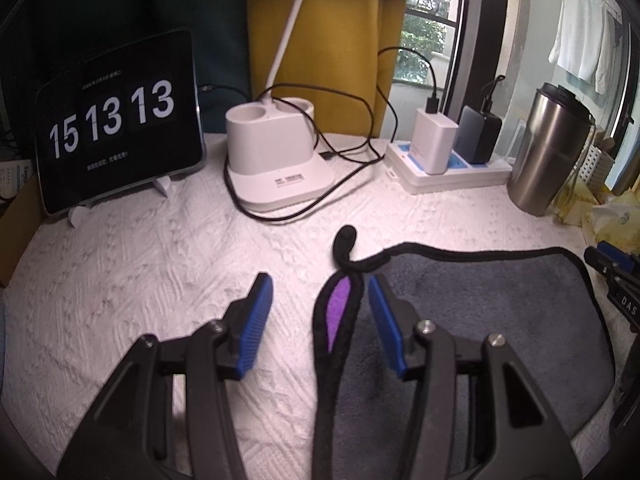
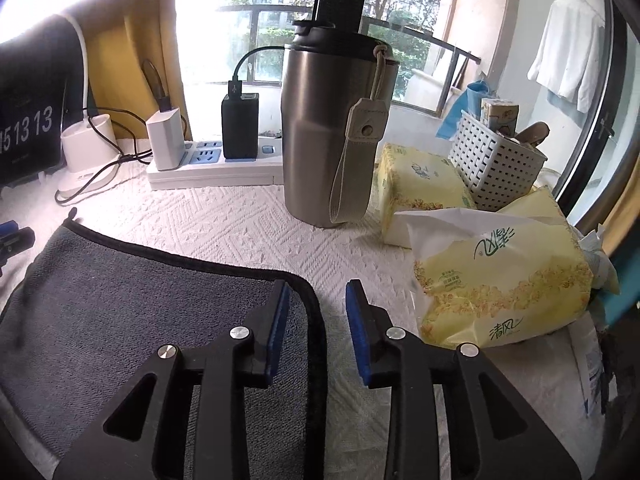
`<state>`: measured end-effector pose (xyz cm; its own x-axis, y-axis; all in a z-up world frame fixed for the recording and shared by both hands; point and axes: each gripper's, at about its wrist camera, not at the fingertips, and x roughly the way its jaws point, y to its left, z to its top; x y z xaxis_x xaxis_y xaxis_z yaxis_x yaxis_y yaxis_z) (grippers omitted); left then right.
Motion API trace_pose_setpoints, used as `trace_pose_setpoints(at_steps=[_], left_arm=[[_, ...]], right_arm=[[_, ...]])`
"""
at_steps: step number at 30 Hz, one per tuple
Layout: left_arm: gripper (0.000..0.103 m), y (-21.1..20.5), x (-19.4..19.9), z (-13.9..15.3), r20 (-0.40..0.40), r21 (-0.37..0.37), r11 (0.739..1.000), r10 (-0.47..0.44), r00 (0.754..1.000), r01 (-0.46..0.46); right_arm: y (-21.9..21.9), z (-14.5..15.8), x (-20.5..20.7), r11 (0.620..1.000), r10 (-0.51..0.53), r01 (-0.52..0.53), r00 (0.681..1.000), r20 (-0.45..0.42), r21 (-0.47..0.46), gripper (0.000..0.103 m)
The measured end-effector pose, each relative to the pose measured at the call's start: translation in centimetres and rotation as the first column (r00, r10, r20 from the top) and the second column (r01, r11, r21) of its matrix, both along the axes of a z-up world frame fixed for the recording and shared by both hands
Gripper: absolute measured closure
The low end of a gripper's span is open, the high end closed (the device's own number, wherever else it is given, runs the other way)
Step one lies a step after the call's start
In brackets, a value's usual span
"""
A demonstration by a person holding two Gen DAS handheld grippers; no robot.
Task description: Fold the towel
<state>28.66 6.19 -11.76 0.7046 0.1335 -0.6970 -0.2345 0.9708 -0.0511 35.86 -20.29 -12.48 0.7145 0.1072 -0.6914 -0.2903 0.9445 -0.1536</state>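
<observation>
- The grey terry towel with black piping (image 1: 472,320) lies spread flat on the white textured table cover (image 1: 140,264), near the front edge of the table; its left border is turned up, showing a purple underside, and a black hanging loop curls out at its far left corner.
- The left gripper (image 1: 320,300), black with blue ribbed pads, has its fingers spread wide; the raised left border of the towel stands in the gap, with the right finger (image 1: 382,320) just beside it on the towel side and the left finger over bare table cover. Whether either pad touches the cloth I cannot tell.
- The right gripper (image 2: 318,312) is also parted, a little less wide, straddling the towel's right edge (image 2: 312,320): its left finger (image 2: 278,320) sits over the grey cloth, its right finger over the table cover. It grips nothing.
- Far behind the towel stand a tablet showing the clock digits 15 13 13 (image 1: 116,120), a white lamp base with black cables (image 1: 276,152) and a white power strip carrying a white and a black charger (image 1: 448,160).
- To the right are a tall stainless steel tumbler with a strap (image 2: 332,128), yellow tissue packs (image 2: 500,280) and a white perforated basket (image 2: 492,164).
</observation>
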Motion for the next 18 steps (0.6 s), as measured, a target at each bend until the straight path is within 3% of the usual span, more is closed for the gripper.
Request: trace_pose_setpoints(at_steps=[18], left_arm=[[0.051,-1.1,-4.2,3.8,0.078,-0.003,0.999,-0.035,0.996,0.035]], right_arm=[[-0.1,3.7,-4.8,0.999,0.012,-0.015,0.998,0.060,0.042,0.071]])
